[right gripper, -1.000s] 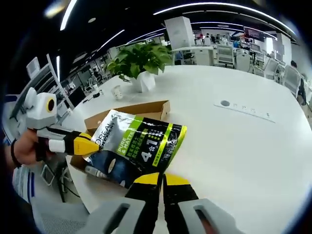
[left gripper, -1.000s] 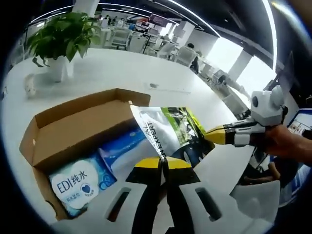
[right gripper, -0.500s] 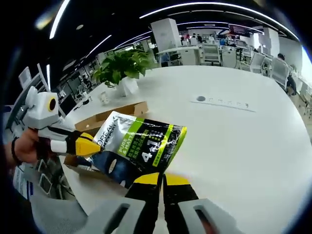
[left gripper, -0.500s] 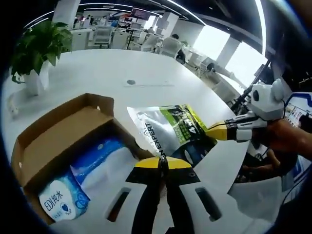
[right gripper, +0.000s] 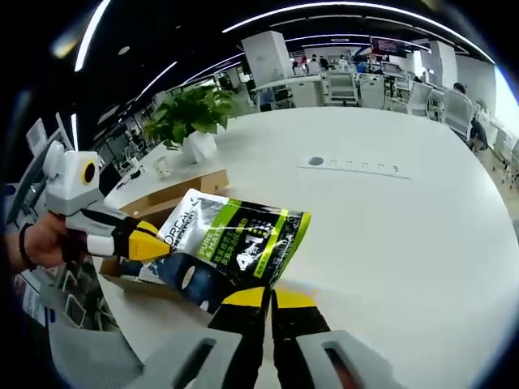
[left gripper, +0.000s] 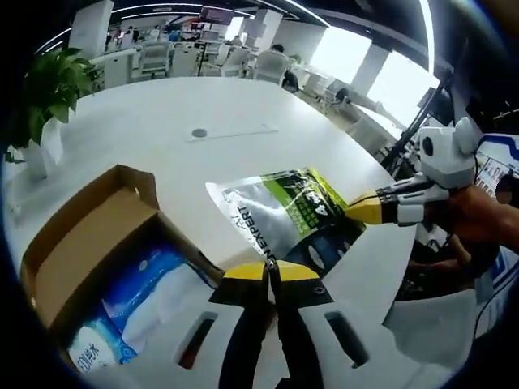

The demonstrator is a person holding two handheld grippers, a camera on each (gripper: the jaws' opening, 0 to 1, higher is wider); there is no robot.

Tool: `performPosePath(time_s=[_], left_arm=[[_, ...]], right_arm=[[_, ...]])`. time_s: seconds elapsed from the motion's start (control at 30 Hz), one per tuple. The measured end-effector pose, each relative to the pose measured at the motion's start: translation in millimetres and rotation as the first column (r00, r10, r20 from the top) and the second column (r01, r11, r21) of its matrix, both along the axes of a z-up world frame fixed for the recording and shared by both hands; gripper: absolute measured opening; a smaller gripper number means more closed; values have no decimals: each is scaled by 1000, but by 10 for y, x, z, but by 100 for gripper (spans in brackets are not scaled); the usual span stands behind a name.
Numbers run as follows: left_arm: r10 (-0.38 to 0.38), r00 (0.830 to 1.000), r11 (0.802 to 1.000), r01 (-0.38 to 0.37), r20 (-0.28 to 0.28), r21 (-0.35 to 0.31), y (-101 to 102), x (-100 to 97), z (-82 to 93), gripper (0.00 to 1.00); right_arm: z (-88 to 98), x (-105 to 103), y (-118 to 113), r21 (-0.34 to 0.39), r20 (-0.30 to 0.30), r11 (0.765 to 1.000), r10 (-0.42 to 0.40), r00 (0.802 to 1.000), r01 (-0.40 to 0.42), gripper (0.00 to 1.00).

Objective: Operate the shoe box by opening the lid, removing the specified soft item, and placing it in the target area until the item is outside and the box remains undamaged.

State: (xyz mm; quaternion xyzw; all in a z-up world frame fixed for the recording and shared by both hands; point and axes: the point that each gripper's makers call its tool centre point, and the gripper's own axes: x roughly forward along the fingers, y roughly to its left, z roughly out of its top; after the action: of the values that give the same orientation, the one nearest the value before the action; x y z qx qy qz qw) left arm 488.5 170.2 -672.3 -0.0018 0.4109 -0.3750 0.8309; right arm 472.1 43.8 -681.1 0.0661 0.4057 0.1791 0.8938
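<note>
You hold the shiny green pouch up with both grippers pinched tight on its edges, past the open shoe box, above the white table.

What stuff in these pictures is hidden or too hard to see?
- Shoe box bottom, left gripper view: blue tissue packs cover it.
- Box in right gripper view: mostly behind the pouch.
- Pouch's lower edge, both views: hidden by the clamped hand-held gripper jaws.
- Pouch's small print: too small.
- People at far desks: blurred.

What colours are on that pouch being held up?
Silver, green and black pouch, clearest in the right gripper view.
</note>
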Motion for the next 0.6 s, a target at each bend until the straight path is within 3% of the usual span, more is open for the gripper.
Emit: performPosePath(time_s=[0.3,0.6], left_arm=[[-51,999,997,51,-15,56,-143,88,-190,2],[-116,993,986,118,-26,115,-238,169,-346,2]], right_arm=[[-93,101,-117,3,-17,1000,-8,1000,8,0],[-279,51,-125,14,-52,1000,-19,998,20,0]])
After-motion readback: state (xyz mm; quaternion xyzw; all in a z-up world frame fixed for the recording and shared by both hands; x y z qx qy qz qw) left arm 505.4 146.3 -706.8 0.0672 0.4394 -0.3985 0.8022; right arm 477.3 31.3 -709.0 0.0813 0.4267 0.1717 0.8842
